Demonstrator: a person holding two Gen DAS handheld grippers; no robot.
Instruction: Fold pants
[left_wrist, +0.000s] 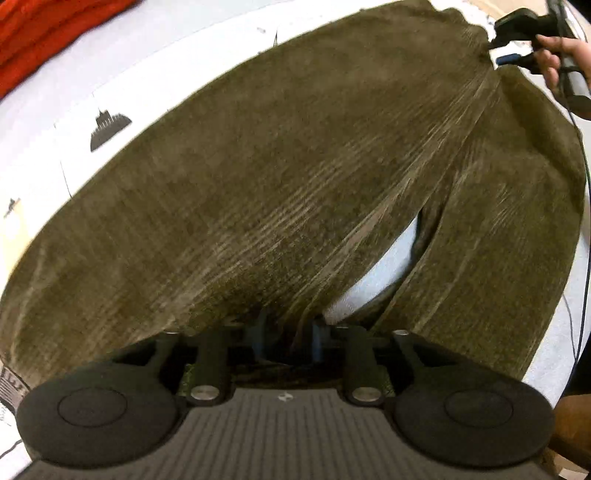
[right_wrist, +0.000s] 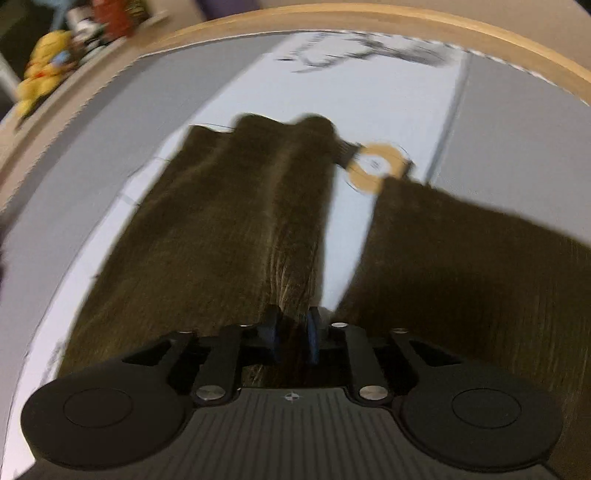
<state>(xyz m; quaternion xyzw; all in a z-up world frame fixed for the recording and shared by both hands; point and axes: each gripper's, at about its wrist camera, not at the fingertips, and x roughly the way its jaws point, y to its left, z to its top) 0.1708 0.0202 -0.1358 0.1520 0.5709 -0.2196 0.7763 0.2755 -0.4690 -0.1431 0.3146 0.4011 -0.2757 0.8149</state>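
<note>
Olive-brown corduroy pants (left_wrist: 280, 177) lie stretched across a white printed sheet. My left gripper (left_wrist: 290, 341) is shut on the pants' edge at the near end, the cloth draping over its fingers. My right gripper (right_wrist: 293, 334) is shut on a bunched fold of the pants (right_wrist: 229, 236), and it also shows in the left wrist view (left_wrist: 517, 44) at the far top right, pinching the far end of the cloth. The two legs part, with a strip of sheet (right_wrist: 343, 236) between them. The right wrist view is blurred by motion.
A red cloth (left_wrist: 48, 33) lies at the far left on the sheet. A tan ring print (right_wrist: 376, 166) marks the sheet beyond the pants. A wooden rim (right_wrist: 332, 22) bounds the surface, with toys (right_wrist: 44, 74) beyond it. Cables (left_wrist: 580, 258) hang at the right.
</note>
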